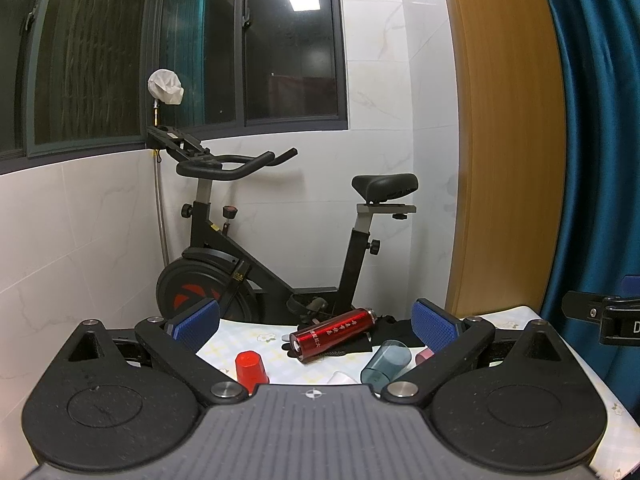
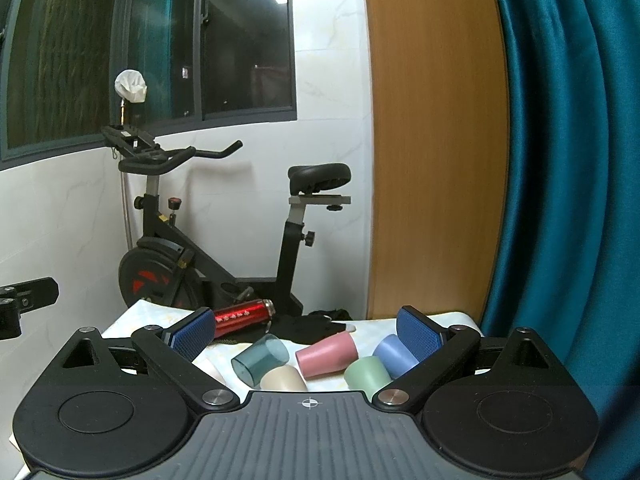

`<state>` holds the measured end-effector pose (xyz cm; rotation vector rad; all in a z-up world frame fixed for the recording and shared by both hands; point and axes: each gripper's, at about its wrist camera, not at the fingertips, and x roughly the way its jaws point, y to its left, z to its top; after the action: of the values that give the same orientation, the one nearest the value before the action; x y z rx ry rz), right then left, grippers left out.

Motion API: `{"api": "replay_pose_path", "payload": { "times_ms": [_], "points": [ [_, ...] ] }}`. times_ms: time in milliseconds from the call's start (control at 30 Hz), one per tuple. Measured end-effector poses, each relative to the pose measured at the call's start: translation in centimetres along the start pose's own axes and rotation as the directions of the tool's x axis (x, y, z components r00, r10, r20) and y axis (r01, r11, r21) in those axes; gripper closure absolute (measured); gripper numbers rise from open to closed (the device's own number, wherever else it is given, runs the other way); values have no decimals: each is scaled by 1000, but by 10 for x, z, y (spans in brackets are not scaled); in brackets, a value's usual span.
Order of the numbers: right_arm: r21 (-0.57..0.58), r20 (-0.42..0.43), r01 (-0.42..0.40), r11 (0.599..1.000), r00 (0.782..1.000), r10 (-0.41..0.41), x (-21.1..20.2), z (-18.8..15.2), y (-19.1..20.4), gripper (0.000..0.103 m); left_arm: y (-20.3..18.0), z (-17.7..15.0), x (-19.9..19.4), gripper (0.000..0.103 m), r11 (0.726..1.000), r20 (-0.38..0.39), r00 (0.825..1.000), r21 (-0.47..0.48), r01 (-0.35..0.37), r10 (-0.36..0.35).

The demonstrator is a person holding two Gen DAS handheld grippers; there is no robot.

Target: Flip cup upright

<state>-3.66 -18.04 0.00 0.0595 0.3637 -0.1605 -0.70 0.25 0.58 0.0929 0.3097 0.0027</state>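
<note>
Several cups lie on a small patterned table (image 2: 168,314). In the right wrist view a clear teal cup (image 2: 260,360), a pink cup (image 2: 326,354), a beige cup (image 2: 282,380), a green cup (image 2: 366,374) and a blue cup (image 2: 394,354) lie on their sides. My right gripper (image 2: 306,330) is open above them, holding nothing. In the left wrist view a red cup (image 1: 250,366) stands upside down and the teal cup (image 1: 386,360) lies tilted. My left gripper (image 1: 316,324) is open and empty.
A red metal bottle (image 1: 332,334) lies on its side at the table's back, next to a black cloth (image 2: 316,326). An exercise bike (image 1: 248,248) stands behind the table. A wooden panel (image 2: 432,140) and a teal curtain (image 2: 560,160) are at the right.
</note>
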Motion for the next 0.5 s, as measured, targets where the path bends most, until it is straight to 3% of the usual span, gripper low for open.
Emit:
{"api": "replay_pose_path", "payload": {
  "times_ms": [500],
  "points": [
    [-1,3,1,1000,1000,-1,-1,1,-1,7,-3,2,-2,0,1000,6,1000,-3,6,-6]
  ]
}}
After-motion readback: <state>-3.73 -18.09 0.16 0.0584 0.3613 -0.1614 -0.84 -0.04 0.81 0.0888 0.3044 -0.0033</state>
